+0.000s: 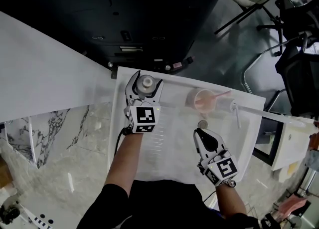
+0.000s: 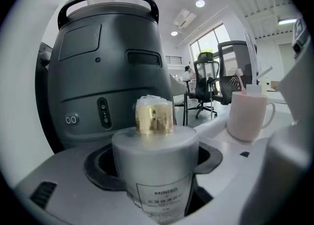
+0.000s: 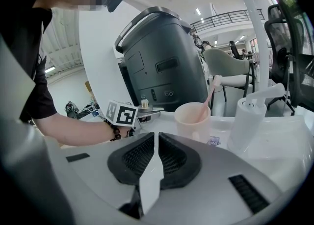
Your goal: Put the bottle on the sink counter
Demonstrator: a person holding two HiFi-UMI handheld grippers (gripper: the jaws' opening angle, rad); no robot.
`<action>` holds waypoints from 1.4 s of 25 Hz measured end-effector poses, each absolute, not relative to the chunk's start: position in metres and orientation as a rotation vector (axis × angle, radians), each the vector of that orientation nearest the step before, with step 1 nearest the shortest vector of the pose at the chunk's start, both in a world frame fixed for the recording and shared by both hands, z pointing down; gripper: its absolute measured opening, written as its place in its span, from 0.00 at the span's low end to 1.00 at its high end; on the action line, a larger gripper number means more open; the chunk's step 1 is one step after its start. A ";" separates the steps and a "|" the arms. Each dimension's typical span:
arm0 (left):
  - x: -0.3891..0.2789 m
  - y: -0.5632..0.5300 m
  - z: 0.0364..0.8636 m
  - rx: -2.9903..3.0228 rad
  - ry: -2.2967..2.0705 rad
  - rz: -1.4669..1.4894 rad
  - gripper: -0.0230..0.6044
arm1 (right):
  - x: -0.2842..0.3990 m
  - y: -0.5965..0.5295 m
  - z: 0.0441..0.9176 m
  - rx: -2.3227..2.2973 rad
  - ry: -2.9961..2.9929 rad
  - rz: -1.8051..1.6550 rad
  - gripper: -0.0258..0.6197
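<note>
A frosted bottle [image 1: 146, 82] with a gold neck and a clear cap stands upright between the jaws of my left gripper [image 1: 146, 80], which is shut on it. It sits over the back left corner of the white sink counter [image 1: 172, 79]; whether its base touches the counter is hidden. Seen from the left gripper view, the bottle [image 2: 156, 167] fills the gap between the pads. My right gripper [image 1: 199, 134] is shut with nothing in it, over the basin's near right part, with its tips [image 3: 156, 139] together.
A pink cup [image 1: 203, 101] with a toothbrush stands at the back of the counter, and a white pump dispenser [image 3: 250, 121] is to its right. A large dark grey machine [image 2: 108, 67] rises right behind the counter. The drain [image 1: 202, 123] lies just beyond my right gripper.
</note>
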State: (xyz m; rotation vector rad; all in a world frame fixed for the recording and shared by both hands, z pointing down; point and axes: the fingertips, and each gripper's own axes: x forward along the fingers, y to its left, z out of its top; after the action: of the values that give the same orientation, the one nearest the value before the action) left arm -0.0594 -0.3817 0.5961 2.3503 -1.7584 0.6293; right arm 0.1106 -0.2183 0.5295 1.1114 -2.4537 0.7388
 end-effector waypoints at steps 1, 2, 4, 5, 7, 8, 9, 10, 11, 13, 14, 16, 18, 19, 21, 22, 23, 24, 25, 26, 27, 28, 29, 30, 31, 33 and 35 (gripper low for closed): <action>-0.060 -0.382 0.596 2.343 -1.762 0.628 0.61 | 0.111 -0.218 0.530 1.108 -2.452 0.739 0.11; -0.061 -0.382 0.596 2.334 -1.765 0.625 0.61 | 0.111 -0.218 0.530 1.109 -2.452 0.739 0.11; -0.062 -0.384 0.596 2.304 -1.778 0.617 0.61 | 0.112 -0.217 0.531 1.107 -2.446 0.742 0.11; -0.063 -0.384 0.597 2.283 -1.788 0.615 0.61 | 0.112 -0.216 0.532 1.107 -2.445 0.744 0.11; -0.064 -0.383 0.598 2.244 -1.810 0.615 0.61 | 0.112 -0.216 0.532 1.108 -2.453 0.749 0.11; -0.065 -0.383 0.599 2.233 -1.819 0.616 0.61 | 0.111 -0.216 0.532 1.108 -2.457 0.750 0.11; -0.064 -0.383 0.599 2.231 -1.824 0.620 0.61 | 0.111 -0.215 0.532 1.107 -2.455 0.749 0.11; -0.064 -0.382 0.599 2.234 -1.825 0.626 0.61 | 0.111 -0.215 0.532 1.108 -2.452 0.745 0.11; -0.063 -0.382 0.600 2.240 -1.824 0.632 0.61 | 0.111 -0.216 0.530 1.115 -2.456 0.741 0.11; -0.062 -0.381 0.600 2.245 -1.820 0.641 0.61 | 0.109 -0.219 0.526 1.133 -2.472 0.738 0.11; -0.062 -0.381 0.600 2.244 -1.818 0.642 0.61 | 0.109 -0.219 0.526 1.134 -2.476 0.742 0.11; -0.062 -0.381 0.601 2.244 -1.811 0.642 0.61 | 0.109 -0.218 0.527 1.128 -2.478 0.749 0.11; -0.062 -0.381 0.602 2.250 -1.795 0.639 0.61 | 0.110 -0.218 0.528 1.122 -2.466 0.742 0.11; -0.061 -0.380 0.602 2.255 -1.784 0.636 0.61 | 0.111 -0.217 0.529 1.117 -2.457 0.741 0.11; -0.060 -0.381 0.602 2.263 -1.765 0.627 0.61 | 0.111 -0.217 0.528 1.117 -2.458 0.740 0.11; -0.060 -0.381 0.601 2.264 -1.761 0.618 0.61 | 0.110 -0.217 0.526 1.118 -2.461 0.740 0.11; -0.061 -0.382 0.601 2.260 -1.759 0.610 0.61 | 0.109 -0.217 0.526 1.115 -2.459 0.740 0.11; -0.062 -0.382 0.601 2.254 -1.760 0.608 0.62 | 0.110 -0.215 0.527 1.111 -2.456 0.740 0.11; -0.064 -0.381 0.601 2.253 -1.761 0.616 0.65 | 0.111 -0.214 0.528 1.109 -2.455 0.739 0.11; -0.065 -0.380 0.602 2.259 -1.759 0.632 0.66 | 0.111 -0.213 0.528 1.109 -2.455 0.738 0.11; -0.065 -0.380 0.602 2.271 -1.753 0.650 0.66 | 0.112 -0.212 0.528 1.111 -2.456 0.739 0.11; -0.064 -0.379 0.602 2.284 -1.745 0.664 0.66 | 0.112 -0.211 0.528 1.112 -2.455 0.740 0.11; -0.063 -0.379 0.603 2.296 -1.734 0.674 0.66 | 0.112 -0.211 0.528 1.113 -2.454 0.741 0.11; -0.061 -0.378 0.603 2.307 -1.724 0.681 0.66 | 0.111 -0.211 0.528 1.114 -2.456 0.740 0.11; -0.060 -0.378 0.603 2.317 -1.714 0.690 0.66 | 0.110 -0.211 0.527 1.117 -2.461 0.738 0.11; -0.058 -0.377 0.604 2.329 -1.698 0.707 0.66 | 0.106 -0.211 0.524 1.121 -2.472 0.732 0.11; -0.060 -0.376 0.605 2.325 -1.695 0.704 0.67 | 0.104 -0.208 0.524 1.118 -2.473 0.726 0.11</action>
State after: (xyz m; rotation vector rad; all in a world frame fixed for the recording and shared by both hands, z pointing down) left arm -0.0600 -0.3765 0.6046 2.3248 -1.6947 0.7037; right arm 0.1045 -0.2080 0.5237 1.1176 -2.4730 0.7258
